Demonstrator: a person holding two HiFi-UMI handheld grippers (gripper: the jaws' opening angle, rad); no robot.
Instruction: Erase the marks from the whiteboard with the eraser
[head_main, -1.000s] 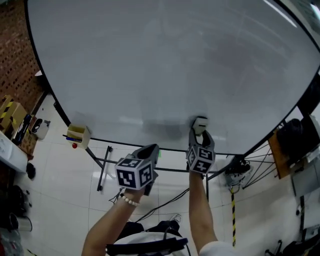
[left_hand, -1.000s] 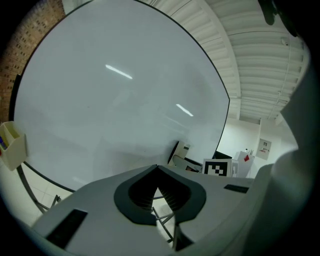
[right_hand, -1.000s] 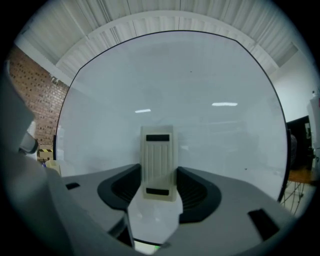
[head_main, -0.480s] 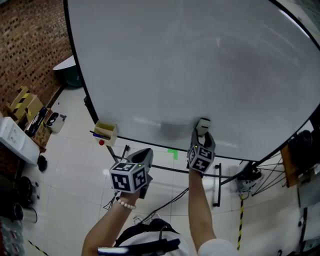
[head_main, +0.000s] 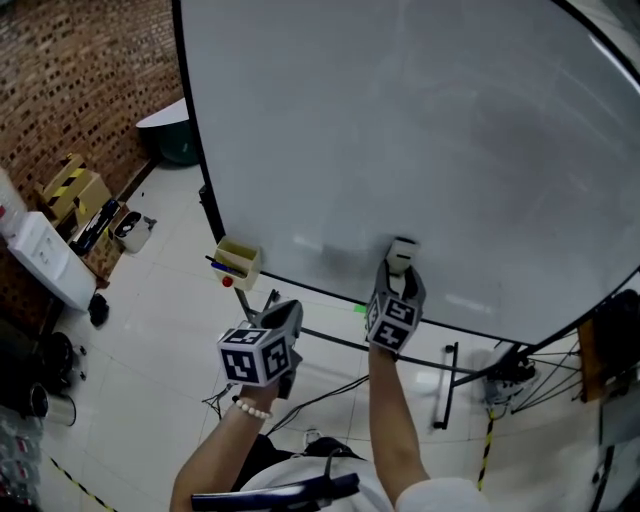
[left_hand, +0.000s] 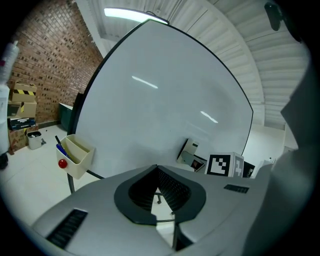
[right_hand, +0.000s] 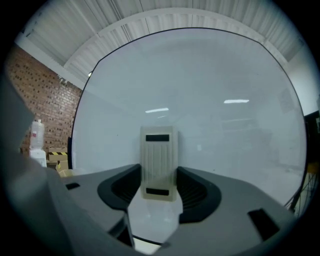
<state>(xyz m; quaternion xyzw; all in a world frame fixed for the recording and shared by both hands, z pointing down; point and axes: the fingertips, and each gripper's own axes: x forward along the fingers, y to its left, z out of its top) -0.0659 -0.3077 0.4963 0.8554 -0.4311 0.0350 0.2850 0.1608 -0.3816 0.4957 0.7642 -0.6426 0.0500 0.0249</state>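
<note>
Two hand-held tongs in front of an upright whiteboard (head_main: 400, 120), head view and both gripper views.

The right tongs (head_main: 400, 266) are raised to the lower part of the board. They are clenched on the eraser (head_main: 402, 248), a pale cream ribbed block. In the right gripper view the eraser (right_hand: 159, 162) stands upright between the two dark pads of the right tongs (right_hand: 160, 191), its back toward the camera and its far face against the whiteboard (right_hand: 225, 90). It sits near the board's bottom edge, roughly midway along its width. Just left of the eraser a dim grey patch (head_main: 335, 262) shows on the board; whether it is smear or shadow cannot be told.

The left tongs (head_main: 285, 315) hang lower, apart from the board, over the white tiled floor (head_main: 150, 330). In the left gripper view the left tongs (left_hand: 156, 172) are closed, their tips meeting with nothing between them. That view also shows the eraser (left_hand: 189, 150) from the side, resting on the whiteboard (left_hand: 150, 110), with the right tongs' marker cube (left_hand: 225, 165) just beside it.

A cream holder (head_main: 238, 262) hangs at the board's lower left edge. It carries blue pens (left_hand: 61, 150), with a red knob (left_hand: 62, 163) beneath. A brick wall (head_main: 70, 80) and cardboard boxes (head_main: 75, 185) lie well to the left.
</note>
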